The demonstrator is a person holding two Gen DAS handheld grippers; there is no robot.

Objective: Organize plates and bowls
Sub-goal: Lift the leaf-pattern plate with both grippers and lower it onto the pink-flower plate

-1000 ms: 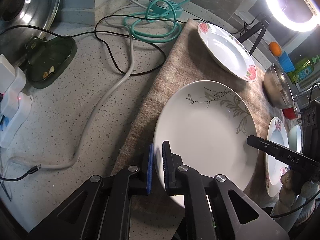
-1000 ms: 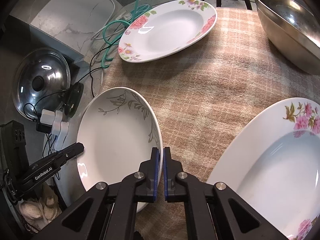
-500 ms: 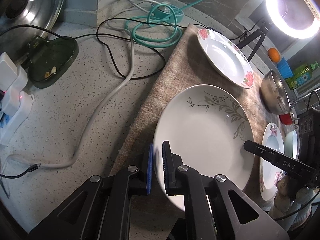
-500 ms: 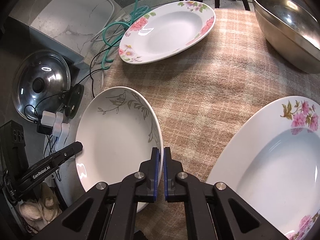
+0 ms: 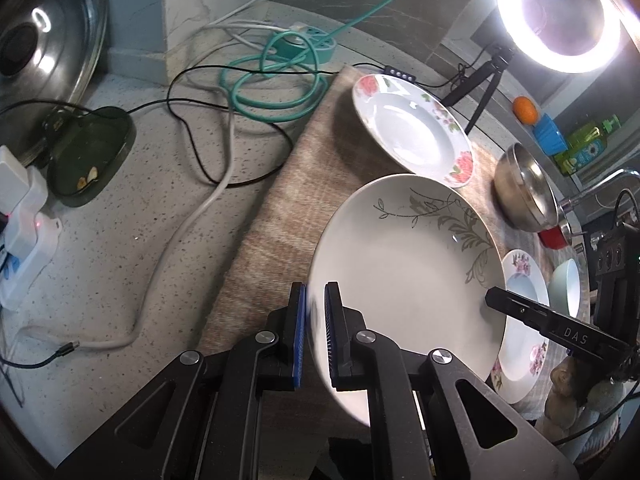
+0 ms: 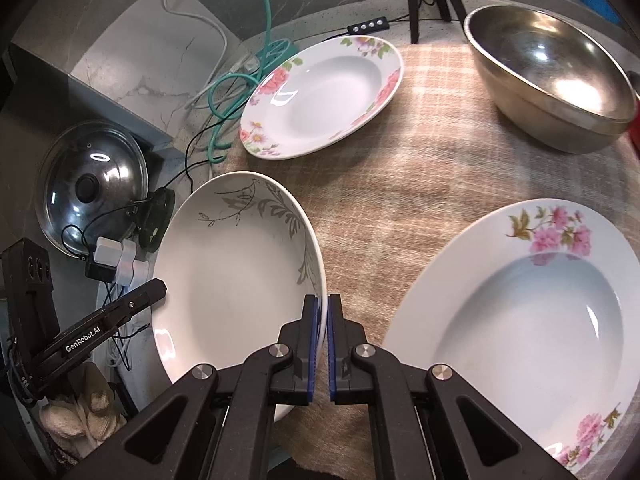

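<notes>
Now, hands: left gripper (image 5: 315, 322) and right gripper (image 6: 323, 330) both angle steeply down, one at each side of the same plate.
Jaws: each pair pinches the rim of the leaf-pattern plate (image 6: 236, 268), left near edge, right far edge.
Plate: held tilted above the checked cloth (image 6: 420, 184) on the desk (image 5: 132, 240).
Count: two floral plates (image 6: 320, 96) (image 6: 516, 336), one steel bowl (image 6: 552, 76), one pale green bowl (image 5: 566, 288).
</notes>
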